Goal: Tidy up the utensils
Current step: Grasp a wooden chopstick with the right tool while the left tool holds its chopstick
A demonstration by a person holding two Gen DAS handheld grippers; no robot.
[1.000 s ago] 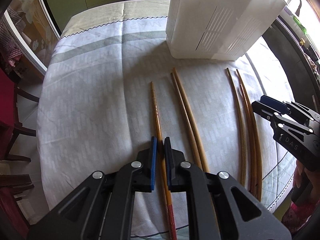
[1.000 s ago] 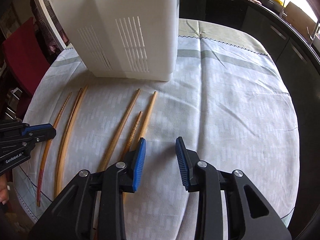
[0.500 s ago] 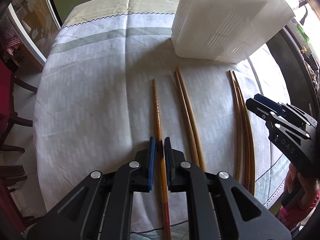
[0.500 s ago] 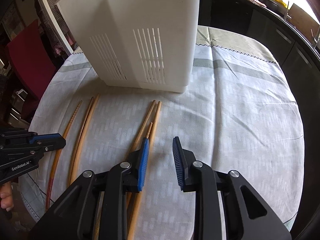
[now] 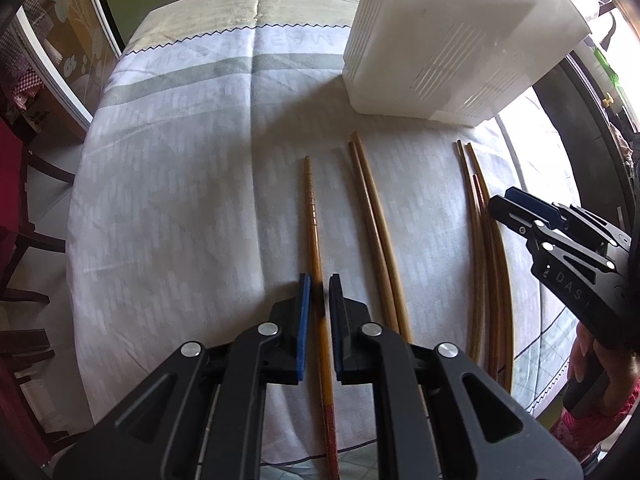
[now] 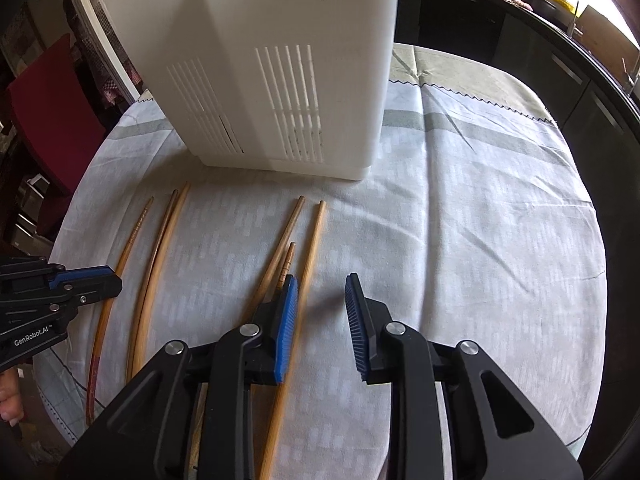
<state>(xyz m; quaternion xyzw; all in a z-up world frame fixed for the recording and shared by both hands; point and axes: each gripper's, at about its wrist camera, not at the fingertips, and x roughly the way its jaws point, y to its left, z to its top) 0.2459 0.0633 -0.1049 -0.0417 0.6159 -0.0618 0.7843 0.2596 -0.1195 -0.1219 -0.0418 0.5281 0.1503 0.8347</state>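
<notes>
Several wooden chopsticks lie lengthwise on the white tablecloth before a tall white slotted utensil holder (image 5: 452,40), which also shows in the right wrist view (image 6: 280,68). My left gripper (image 5: 316,300) straddles a single red-ended chopstick (image 5: 314,224) with its blue pads narrowly apart, not pinching it. A pale pair (image 5: 376,224) lies to its right, and a group of three thin darker ones (image 5: 486,248) further right. My right gripper (image 6: 322,304) is open above that group (image 6: 308,264); its left pad is over them. It also shows in the left wrist view (image 5: 520,208).
The round table's cloth (image 5: 180,184) has bare room on the left in the left wrist view and on the right in the right wrist view (image 6: 480,248). Dark chairs (image 5: 24,216) stand at the left edge. A dark counter (image 6: 540,40) runs behind.
My left gripper's pads have parted slightly around the red-ended chopstick. My right gripper has moved forward and left over the three thin chopsticks, toward the holder, staying open.
</notes>
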